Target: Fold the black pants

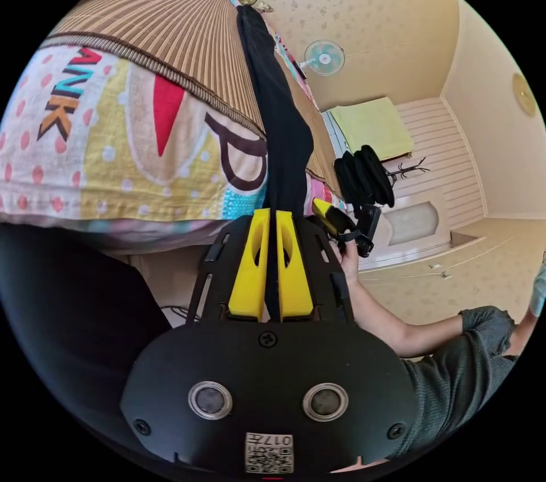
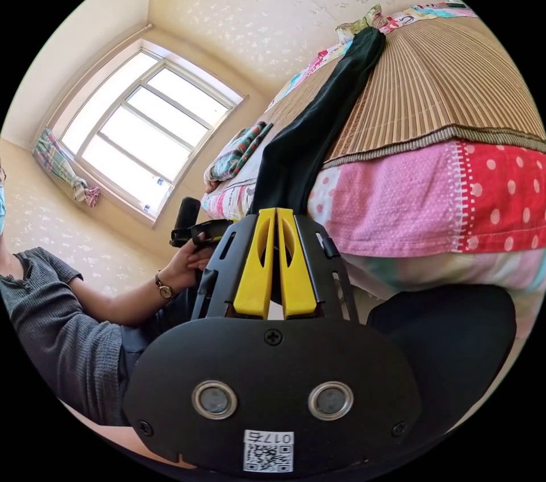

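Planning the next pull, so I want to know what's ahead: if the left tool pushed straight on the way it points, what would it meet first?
The left tool is already shut on the black pants. Straight ahead, that cloth runs over the quilt's edge onto the bamboo mat; it would likely meet the quilt edge first, though depth is unclear.

The black pants (image 1: 282, 123) look like matt, smooth cloth lying over a ribbed, woven bamboo-like mat (image 1: 170, 32), with printed cotton-like bedding (image 1: 114, 152) at 9 o'clock and glossy yellow plastic jaws.

A bed (image 2: 398, 209) with a patchwork pink and red dotted cover carries a ribbed brown bamboo mat (image 2: 449, 83); long black pants (image 2: 307, 146) trail across the mat toward twelve o'clock.
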